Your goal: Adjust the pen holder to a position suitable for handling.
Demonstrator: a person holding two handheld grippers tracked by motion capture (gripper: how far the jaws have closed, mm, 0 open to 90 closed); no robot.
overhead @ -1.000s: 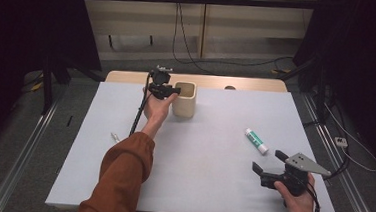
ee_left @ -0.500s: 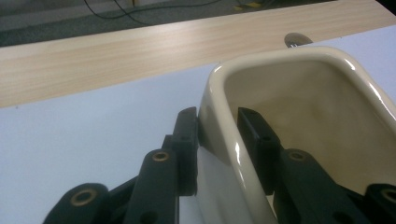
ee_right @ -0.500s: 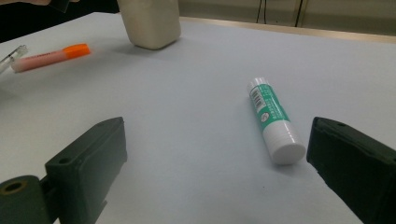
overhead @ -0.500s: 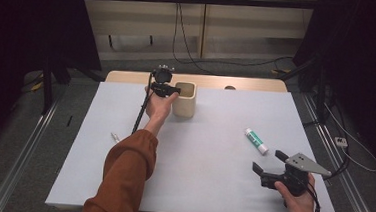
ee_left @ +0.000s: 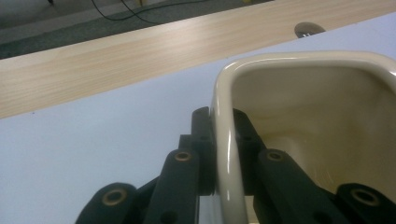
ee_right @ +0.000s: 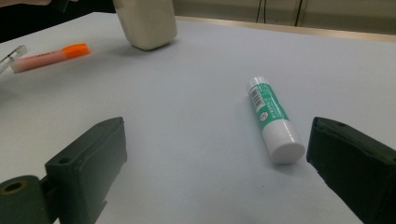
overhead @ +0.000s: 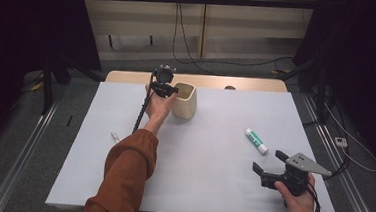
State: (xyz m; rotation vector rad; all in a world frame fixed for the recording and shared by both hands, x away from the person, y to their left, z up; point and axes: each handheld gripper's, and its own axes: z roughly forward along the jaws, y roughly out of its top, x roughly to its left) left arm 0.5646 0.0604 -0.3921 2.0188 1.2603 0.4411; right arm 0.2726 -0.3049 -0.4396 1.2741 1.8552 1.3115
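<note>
A cream, square-mouthed cup [overhead: 184, 101] stands upright at the back of the white table [overhead: 210, 188]. My left gripper [overhead: 169, 90] is at its left rim. In the left gripper view its jaws [ee_left: 223, 126] have just been closing and now press on the cup's wall [ee_left: 327, 93], one inside and one outside. A white and green glue stick [overhead: 256, 141] lies on the table's right side. My right gripper [overhead: 267, 161] rests near the front right, open, with the glue stick [ee_right: 273, 119] lying ahead between its wide jaws [ee_right: 215, 140] and untouched.
An orange highlighter [ee_right: 49, 56] and a clear pen [ee_right: 11, 56] lie on the table's left part; the pen [overhead: 115, 137] sits beside the person's left sleeve. A wooden strip [overhead: 237, 83] runs along the table's far edge. Cables trail on the floor behind.
</note>
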